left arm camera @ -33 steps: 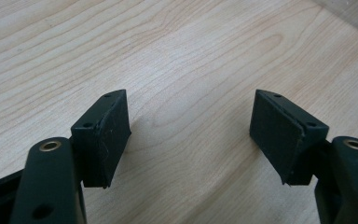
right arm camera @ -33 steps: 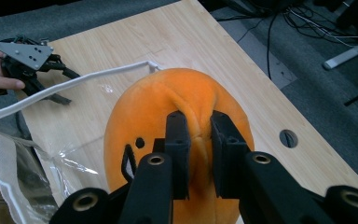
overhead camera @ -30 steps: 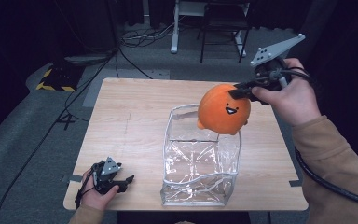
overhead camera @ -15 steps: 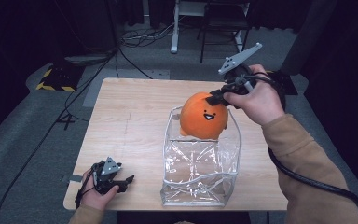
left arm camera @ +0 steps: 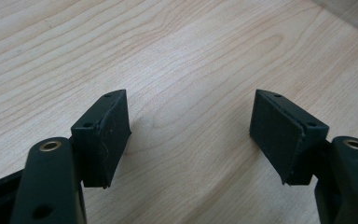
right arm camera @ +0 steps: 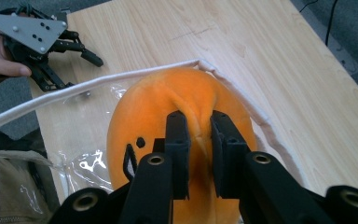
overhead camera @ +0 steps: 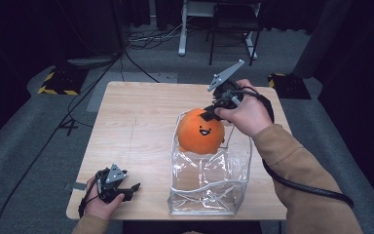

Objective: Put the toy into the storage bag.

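A round orange plush toy [overhead camera: 202,130] with a smiling face hangs at the far rim of a clear plastic bag [overhead camera: 209,183] that stands open on the wooden table [overhead camera: 136,122]. My right gripper [overhead camera: 209,111] is shut on a fold of the plush toy's [right arm camera: 186,107] top, its jaws pinching the fabric just inside the bag's white rim [right arm camera: 102,81]. My left gripper [overhead camera: 126,187] rests low at the table's near left corner, open, with nothing between its fingers [left arm camera: 105,135].
The table's left half and far part are bare wood. Beyond the far edge, a chair and a desk leg stand on grey floor with cables [overhead camera: 146,41]. In the right gripper view the left gripper [right arm camera: 42,42] lies past the bag.
My right gripper has carried the plush toy leftward and down, from above the bag's right far corner into the bag's mouth. The left gripper has stayed put.
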{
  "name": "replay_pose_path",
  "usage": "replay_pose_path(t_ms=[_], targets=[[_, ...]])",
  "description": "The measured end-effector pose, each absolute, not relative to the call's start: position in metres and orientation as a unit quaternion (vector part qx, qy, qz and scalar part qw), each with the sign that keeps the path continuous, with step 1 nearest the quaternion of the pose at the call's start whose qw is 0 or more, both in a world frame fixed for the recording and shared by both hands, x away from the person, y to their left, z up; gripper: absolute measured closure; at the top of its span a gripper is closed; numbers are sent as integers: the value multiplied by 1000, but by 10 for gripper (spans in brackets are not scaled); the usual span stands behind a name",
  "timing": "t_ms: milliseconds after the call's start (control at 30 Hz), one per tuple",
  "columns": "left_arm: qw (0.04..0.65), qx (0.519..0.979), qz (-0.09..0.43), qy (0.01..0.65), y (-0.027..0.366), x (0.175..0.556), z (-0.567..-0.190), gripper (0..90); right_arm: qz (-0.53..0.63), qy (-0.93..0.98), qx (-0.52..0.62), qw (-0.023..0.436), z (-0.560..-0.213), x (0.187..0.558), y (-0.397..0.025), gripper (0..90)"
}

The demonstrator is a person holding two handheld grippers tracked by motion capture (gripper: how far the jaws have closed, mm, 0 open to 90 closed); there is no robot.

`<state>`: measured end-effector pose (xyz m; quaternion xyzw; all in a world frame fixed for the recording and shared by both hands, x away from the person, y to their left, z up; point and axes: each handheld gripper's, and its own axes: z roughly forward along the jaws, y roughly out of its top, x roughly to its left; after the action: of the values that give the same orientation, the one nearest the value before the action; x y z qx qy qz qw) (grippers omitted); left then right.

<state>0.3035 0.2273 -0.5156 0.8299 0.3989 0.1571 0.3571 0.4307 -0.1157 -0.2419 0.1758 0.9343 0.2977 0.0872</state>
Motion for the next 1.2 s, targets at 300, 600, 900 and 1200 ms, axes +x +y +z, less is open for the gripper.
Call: replay_pose_path(t_ms=[300, 600, 900, 1200], targets=[[357, 830, 157, 399, 227, 303, -516, 291, 284, 939, 176, 79, -258, 433, -108, 789], [357, 830, 157, 399, 227, 303, -516, 291, 263, 947, 173, 63, -280, 434, -100, 788], [357, 830, 157, 399, 227, 303, -516, 290, 237, 956, 168, 47, -303, 435, -90, 784], [357, 830, 157, 399, 227, 304, -516, 290, 219, 958, 180, 31, -324, 438, -84, 771]])
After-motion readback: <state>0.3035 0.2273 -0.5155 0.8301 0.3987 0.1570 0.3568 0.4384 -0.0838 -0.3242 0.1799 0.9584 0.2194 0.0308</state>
